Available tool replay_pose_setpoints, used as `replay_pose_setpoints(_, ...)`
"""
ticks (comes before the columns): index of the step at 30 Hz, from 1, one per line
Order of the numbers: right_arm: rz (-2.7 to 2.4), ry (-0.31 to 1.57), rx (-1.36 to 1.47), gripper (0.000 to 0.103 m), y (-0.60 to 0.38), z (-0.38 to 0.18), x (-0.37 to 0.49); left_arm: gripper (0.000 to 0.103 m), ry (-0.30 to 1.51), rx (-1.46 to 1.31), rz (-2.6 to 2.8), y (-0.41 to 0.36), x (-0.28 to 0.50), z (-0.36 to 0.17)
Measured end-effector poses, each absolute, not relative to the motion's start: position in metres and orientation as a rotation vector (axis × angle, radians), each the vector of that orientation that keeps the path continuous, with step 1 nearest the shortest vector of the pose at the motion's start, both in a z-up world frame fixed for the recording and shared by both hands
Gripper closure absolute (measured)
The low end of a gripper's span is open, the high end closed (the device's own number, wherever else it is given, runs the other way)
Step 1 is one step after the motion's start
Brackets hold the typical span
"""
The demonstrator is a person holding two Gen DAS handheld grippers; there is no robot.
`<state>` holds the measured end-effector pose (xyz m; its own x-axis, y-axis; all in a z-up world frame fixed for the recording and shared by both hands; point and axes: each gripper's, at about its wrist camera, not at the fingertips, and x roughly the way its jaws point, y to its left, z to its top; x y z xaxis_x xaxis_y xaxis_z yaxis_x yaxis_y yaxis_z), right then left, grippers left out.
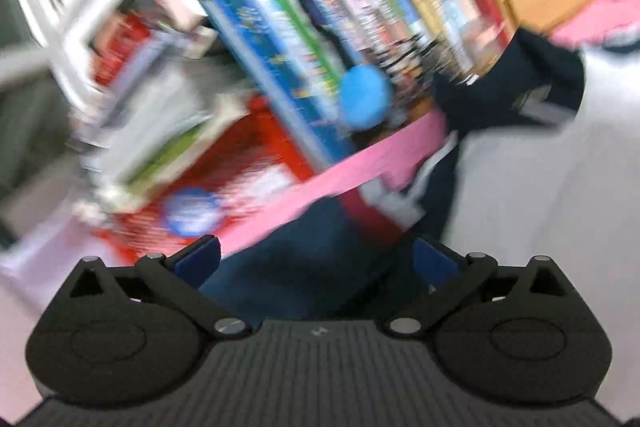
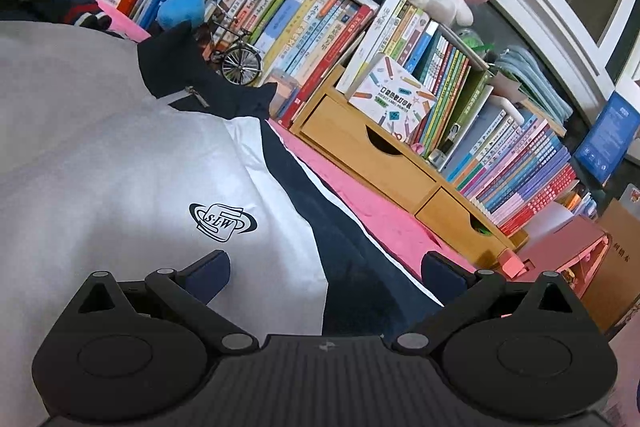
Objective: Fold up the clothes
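Both grippers' fingers spread wide, jacket sleeve between, untouched

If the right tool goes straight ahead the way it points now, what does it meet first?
Probably the jacket itself. The right tool is open and points slightly down along the navy sleeve lying on the pink surface. Beyond that come the wooden drawers and the books, though depth is hard to judge.

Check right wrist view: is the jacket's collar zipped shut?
No. The navy collar of the jacket lies open, with the zipper pull hanging below it.
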<state>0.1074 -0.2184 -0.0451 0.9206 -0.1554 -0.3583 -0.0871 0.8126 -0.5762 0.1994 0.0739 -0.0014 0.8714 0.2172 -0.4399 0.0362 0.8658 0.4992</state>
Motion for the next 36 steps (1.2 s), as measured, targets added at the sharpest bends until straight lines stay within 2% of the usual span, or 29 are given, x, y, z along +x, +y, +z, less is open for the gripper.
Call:
replay_pose_setpoints(4, -0.041, 0.423, -0.615, 0.0, -0.22, -0.045, 0.11, 0.0, 0.652, 0.507, 0.195, 0.081, 0.256, -0.022)
replay_pose_setpoints(6, -0.042, 0.424, -0.612, 0.0, -0.221, -0.045, 0.111, 0.007, 0.67, 0.517, 0.327, 0.108, 0.271, -0.019)
replay_pose_setpoints(7, -0.042, 0.423, -0.614, 0.0, -0.221, -0.045, 0.11, 0.014, 0.668, 0.506, 0.449, 0.133, 0.274, -0.008)
replay_pose_setpoints(8, -0.041, 0.423, -0.617, 0.0, -0.22, -0.046, 0.11, 0.016, 0.655, 0.493, 0.558, 0.155, 0.27, 0.004)
replay_pose_setpoints(11, -0.038, 0.418, -0.627, 0.0, -0.219, -0.046, 0.109, 0.016, 0.6, 0.361, 0.905, 0.226, 0.248, 0.049)
replay_pose_setpoints(13, -0.033, 0.414, -0.628, 0.0, -0.219, -0.046, 0.109, 0.016, 0.589, 0.251, 0.963, 0.259, 0.23, 0.072)
replay_pose_setpoints(15, -0.033, 0.414, -0.625, 0.0, -0.219, -0.046, 0.109, 0.016, 0.609, 0.253, 0.977, 0.27, 0.219, 0.078)
replay_pose_setpoints(18, -0.033, 0.417, -0.621, 0.0, -0.22, -0.046, 0.109, 0.006, 0.644, 0.333, 0.996, 0.267, 0.217, 0.07)
replay_pose_setpoints(24, -0.031, 0.43, -0.62, 0.0, -0.219, -0.046, 0.111, 0.006, 0.659, 0.247, 0.829, 0.244, 0.194, 0.058)
replay_pose_setpoints(30, -0.03, 0.441, -0.617, 0.0, -0.219, -0.046, 0.112, 0.0, 0.762, 0.295, 0.555, 0.197, 0.206, 0.013)
replay_pose_setpoints(33, -0.029, 0.444, -0.615, 0.0, -0.219, -0.046, 0.113, 0.0, 0.8, 0.307, 0.663, 0.216, 0.225, -0.005)
replay_pose_setpoints(36, -0.03, 0.443, -0.619, 0.0, -0.219, -0.046, 0.113, 0.0, 0.795, 0.107, 0.776, 0.272, 0.235, -0.006)
